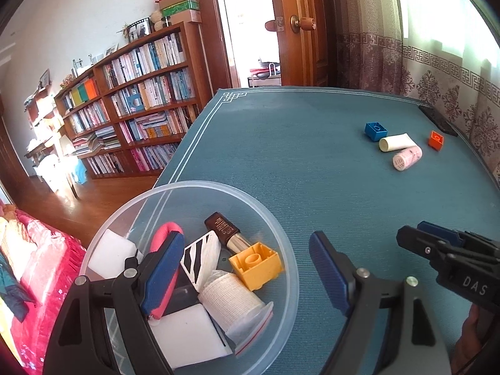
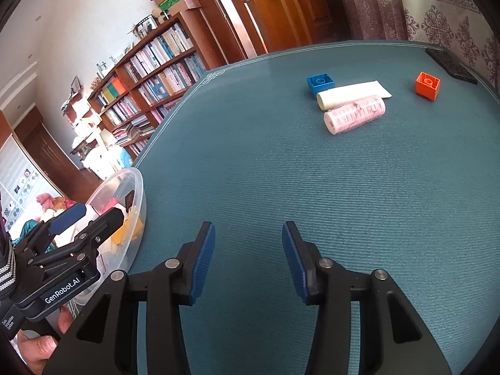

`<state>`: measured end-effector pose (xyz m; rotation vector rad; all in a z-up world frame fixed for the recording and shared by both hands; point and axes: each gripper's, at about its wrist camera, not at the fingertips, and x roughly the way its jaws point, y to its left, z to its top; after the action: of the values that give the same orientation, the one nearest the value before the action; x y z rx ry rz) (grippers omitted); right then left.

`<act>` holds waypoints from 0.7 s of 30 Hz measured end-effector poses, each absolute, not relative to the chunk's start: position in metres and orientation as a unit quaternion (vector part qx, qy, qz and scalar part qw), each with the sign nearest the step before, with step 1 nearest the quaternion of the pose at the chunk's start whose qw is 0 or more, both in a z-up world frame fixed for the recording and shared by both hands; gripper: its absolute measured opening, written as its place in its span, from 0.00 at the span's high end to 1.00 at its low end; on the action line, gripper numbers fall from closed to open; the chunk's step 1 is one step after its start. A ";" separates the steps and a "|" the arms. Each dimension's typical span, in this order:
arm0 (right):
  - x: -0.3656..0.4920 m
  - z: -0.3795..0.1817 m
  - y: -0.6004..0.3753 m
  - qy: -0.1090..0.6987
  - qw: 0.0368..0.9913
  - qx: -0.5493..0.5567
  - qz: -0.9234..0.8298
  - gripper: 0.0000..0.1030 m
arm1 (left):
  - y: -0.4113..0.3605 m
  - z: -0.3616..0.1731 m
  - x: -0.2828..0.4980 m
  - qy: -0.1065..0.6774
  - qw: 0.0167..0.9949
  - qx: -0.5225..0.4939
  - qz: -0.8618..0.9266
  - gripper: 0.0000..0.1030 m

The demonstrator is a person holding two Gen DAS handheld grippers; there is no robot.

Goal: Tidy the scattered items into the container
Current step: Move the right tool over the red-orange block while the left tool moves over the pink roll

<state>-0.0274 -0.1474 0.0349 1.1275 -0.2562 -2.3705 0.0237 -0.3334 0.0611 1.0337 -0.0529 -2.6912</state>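
Right wrist | right tool [image 2: 248,259] agape, empty | left tool [image 1: 247,268] agape over bowl [image 1: 281,218] | pink roll [image 2: 354,113] upper right: light, soft, likely rolls; pinch mid-body

Three bricks [image 1: 257,264], two tubes [image 2: 353,92].

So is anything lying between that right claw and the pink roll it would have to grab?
Nothing visible: only bare blue table lies between the open right gripper and the pink roll. A white tube lies just behind the roll, not in front.
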 end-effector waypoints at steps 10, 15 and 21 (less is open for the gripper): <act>-0.033 0.035 -0.126 -0.093 0.233 0.412 -0.876 0.53 | -0.312 0.062 0.014 -0.029 0.110 0.358 -0.927 0.17; -0.037 0.033 -0.113 -0.090 0.220 0.412 -0.879 0.53 | -0.296 0.061 0.006 -0.034 0.096 0.360 -0.927 0.17; -0.045 0.028 -0.093 -0.098 0.199 0.420 -0.880 0.53 | -0.278 0.059 -0.006 -0.036 0.076 0.367 -0.926 0.17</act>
<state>-0.0450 -0.0932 0.0277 1.1748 -0.2739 -2.4604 -0.0062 -0.2779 0.0589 1.1020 -0.1074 -2.7778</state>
